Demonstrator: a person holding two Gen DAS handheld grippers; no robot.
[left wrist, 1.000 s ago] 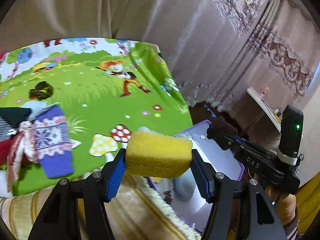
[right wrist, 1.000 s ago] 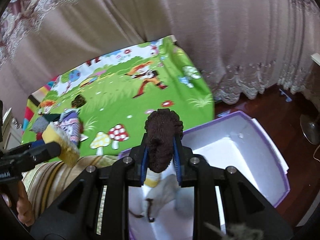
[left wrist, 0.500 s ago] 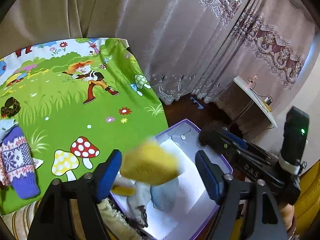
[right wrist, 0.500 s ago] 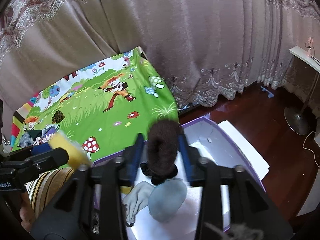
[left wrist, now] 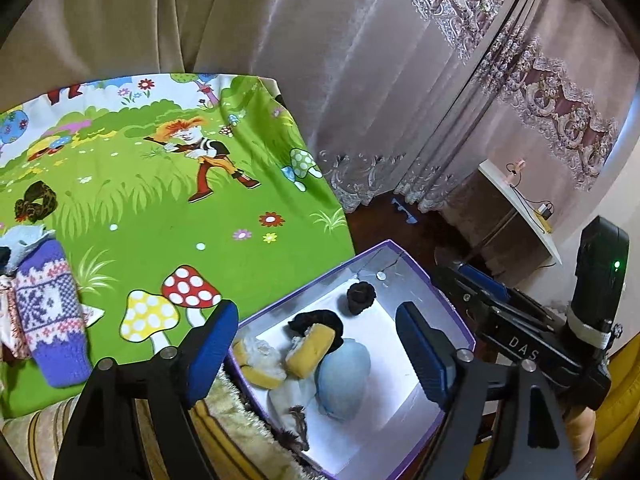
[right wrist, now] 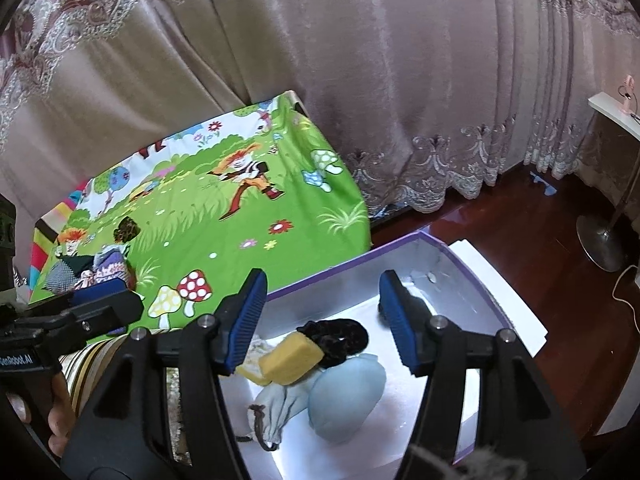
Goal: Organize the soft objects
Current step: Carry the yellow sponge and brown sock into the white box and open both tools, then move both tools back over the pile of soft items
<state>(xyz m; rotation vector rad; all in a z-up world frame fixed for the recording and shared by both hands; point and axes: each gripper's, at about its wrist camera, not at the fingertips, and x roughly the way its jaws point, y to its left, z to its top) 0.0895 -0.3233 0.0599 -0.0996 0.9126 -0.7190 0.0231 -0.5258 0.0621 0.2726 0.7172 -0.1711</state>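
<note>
Left wrist view: yellow sponge [left wrist: 310, 350] lies in box [left wrist: 404, 256] below the parted left gripper [left wrist: 316, 350].

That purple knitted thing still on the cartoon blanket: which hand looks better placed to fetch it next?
Probably the left. Both grippers have just opened, nothing between the jaws, but the knitted piece lies on the left gripper's side of the box, while the right gripper hangs over the box, farther away.

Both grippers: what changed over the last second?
Both let go. The left gripper dropped the yellow sponge into the purple box; the right gripper dropped the brown scrunchie there. Both jaws have just been opening, nothing between them. The mitten on the green cloth stayed put.
</note>
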